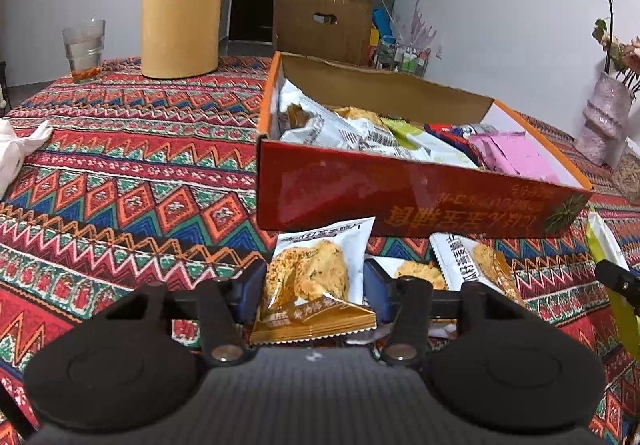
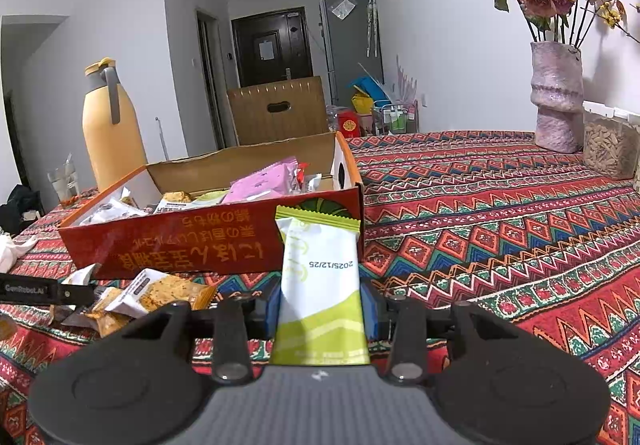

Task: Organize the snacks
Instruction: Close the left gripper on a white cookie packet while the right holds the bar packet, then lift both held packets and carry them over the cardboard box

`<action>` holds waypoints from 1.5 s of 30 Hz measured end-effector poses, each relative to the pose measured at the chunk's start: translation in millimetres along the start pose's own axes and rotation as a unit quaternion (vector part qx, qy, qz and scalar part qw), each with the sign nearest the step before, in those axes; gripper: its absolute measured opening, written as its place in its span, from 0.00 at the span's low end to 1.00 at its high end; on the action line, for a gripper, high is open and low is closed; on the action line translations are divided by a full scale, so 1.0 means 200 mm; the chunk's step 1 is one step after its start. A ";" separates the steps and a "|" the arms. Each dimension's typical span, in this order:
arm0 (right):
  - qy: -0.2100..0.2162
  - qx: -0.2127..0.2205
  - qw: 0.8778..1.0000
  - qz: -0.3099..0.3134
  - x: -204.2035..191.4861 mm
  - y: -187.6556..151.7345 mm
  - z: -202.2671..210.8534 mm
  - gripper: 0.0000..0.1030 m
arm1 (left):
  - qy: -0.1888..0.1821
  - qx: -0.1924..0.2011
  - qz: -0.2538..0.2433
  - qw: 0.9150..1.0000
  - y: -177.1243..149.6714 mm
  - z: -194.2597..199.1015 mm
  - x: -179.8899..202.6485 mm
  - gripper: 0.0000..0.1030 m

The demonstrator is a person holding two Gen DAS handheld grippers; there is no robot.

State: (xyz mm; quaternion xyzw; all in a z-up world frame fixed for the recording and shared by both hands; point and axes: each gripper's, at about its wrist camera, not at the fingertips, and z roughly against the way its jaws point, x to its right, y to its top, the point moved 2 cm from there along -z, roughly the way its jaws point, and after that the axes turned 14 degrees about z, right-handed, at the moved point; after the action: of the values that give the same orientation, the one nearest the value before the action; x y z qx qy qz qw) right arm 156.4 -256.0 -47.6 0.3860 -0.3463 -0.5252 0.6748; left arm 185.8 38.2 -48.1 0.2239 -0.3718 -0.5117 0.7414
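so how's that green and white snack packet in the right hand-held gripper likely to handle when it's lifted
The green and white packet probably holds its shape: it stands upright between the right hand-held gripper pads without drooping. It looks light, a thin single-serve wrapper. The glossy film may be slippery, so it could slide if the grip loosens.

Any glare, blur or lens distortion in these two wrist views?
Left wrist: glare sheen on the glossy red cardboard snack box front; the wall edges bow from the fisheye. Right wrist: black vignette in the corners; the date print on the green-and-white snack packet is sharp. No motion blur in either.
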 end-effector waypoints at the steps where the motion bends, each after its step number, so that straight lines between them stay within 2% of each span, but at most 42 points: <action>1: 0.000 0.000 1.000 0.000 0.00 0.00 0.00 0.37 | 0.000 0.004 0.000 1.000 0.00 0.01 0.00 0.51; 14: -0.001 0.007 1.000 0.001 0.00 0.00 0.01 0.37 | 0.019 0.057 -0.017 0.998 0.00 0.13 0.02 0.51; 20: -0.002 0.026 0.999 0.025 -0.05 0.04 0.07 0.37 | 0.006 0.073 -0.027 0.997 0.03 0.22 0.07 0.51; 29: 0.011 0.062 0.996 0.059 -0.14 0.26 0.13 0.37 | -0.007 0.110 -0.040 0.993 0.16 0.30 0.22 0.51; 36: 0.024 0.068 0.995 0.065 -0.20 0.44 0.03 0.37 | -0.008 0.127 -0.040 0.991 0.27 0.29 0.31 0.51; 45: 0.027 0.076 0.994 0.068 -0.25 0.63 -0.15 0.37 | 0.004 0.136 -0.022 0.991 0.42 0.15 0.35 0.51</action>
State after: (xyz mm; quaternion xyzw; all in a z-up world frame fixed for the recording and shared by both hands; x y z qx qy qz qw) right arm 228.6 -182.5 47.3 0.4252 -0.3926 -0.4396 0.6869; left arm 226.7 5.7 53.3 0.3327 -0.4295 -0.4718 0.6945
